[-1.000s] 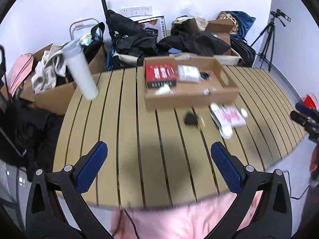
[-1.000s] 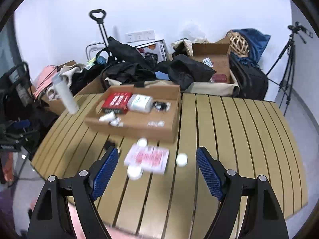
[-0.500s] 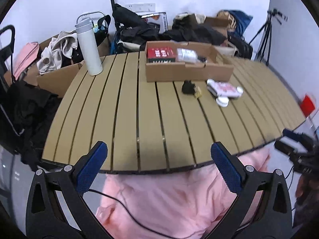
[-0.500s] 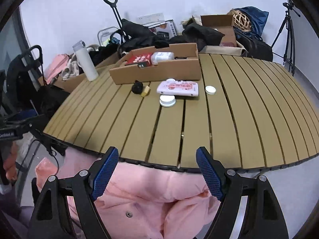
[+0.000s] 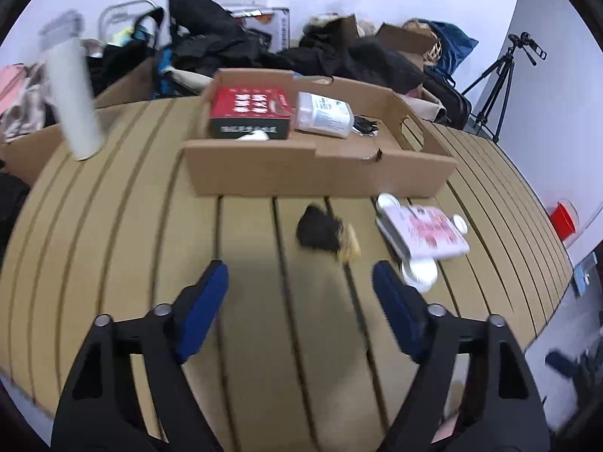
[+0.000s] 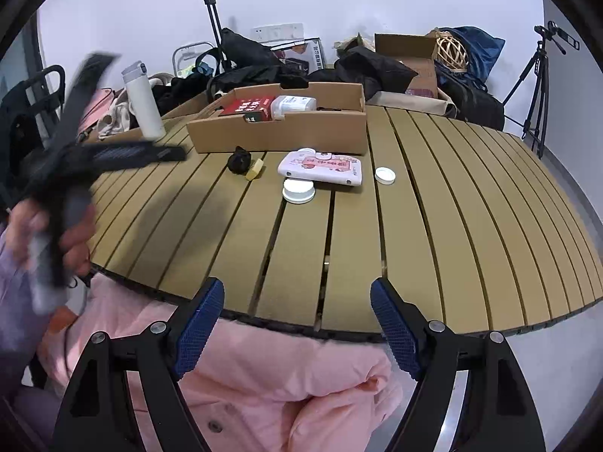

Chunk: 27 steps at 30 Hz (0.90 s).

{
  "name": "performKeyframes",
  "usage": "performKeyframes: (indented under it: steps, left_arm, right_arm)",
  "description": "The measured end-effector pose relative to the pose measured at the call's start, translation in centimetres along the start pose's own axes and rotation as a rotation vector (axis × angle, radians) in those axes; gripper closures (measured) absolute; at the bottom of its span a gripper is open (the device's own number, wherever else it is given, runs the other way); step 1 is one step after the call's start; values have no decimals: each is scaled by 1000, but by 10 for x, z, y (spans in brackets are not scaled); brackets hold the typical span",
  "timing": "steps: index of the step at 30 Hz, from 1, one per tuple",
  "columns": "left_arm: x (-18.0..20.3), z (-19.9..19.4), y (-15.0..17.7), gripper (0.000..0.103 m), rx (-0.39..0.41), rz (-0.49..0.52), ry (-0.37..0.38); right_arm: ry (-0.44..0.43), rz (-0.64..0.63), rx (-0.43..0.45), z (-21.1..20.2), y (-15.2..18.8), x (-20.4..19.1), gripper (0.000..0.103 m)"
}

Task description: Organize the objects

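Left gripper (image 5: 299, 277) and right gripper (image 6: 296, 295) both gape, holding nothing. At the left one's 12 o'clock, a black lump (image 5: 316, 231); beyond it the box (image 5: 320, 173) holds a red carton (image 5: 250, 113) and bottle (image 5: 324, 115). Pink pack (image 5: 426, 235) at 2 o'clock.

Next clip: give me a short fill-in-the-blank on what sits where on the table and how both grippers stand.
1. The red box lies inside the ____ tray.
2. The white bottle stands ____ on the table, outside the tray.
3. The jaws of the left gripper and the right gripper are both ____ and hold nothing.
4. The small black object lies directly beside a small ____ piece.

Missing words: cardboard; upright; open; yellow
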State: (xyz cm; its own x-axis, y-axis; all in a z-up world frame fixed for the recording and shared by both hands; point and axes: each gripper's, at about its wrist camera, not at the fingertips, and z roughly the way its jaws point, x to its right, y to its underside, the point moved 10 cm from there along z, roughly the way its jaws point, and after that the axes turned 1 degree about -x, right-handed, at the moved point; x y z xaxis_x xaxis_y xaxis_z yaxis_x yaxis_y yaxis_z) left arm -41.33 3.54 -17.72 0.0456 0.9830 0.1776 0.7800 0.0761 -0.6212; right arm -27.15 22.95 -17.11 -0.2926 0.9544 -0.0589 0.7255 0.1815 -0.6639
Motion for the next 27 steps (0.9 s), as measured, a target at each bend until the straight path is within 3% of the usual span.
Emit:
performKeyframes:
  steps: [6, 9, 13, 20, 25, 27]
  left_arm:
    - [6, 56, -14, 38, -53, -4, 38]
    - [7, 70, -7, 70, -77, -6, 53]
    - [4, 63, -3, 85, -43, -9, 104]
    - [-41, 9, 18, 91, -34, -116, 70]
    - [-69, -17, 36, 91, -25, -198, 86]
    - [-73, -20, 42, 91, -39, -195, 87]
  right_arm:
    - [-40, 1, -31, 27, -19, 2, 20]
    - [-53, -5, -32, 45, -37, -2, 20]
    - [-67, -61, -43, 78, -64, -19, 36]
    - [-134, -158, -60, 145, -101, -73, 42]
    - [-46, -171, -131, 202, -107, -79, 59]
    - [-19, -177, -112, 207, -110, -80, 62]
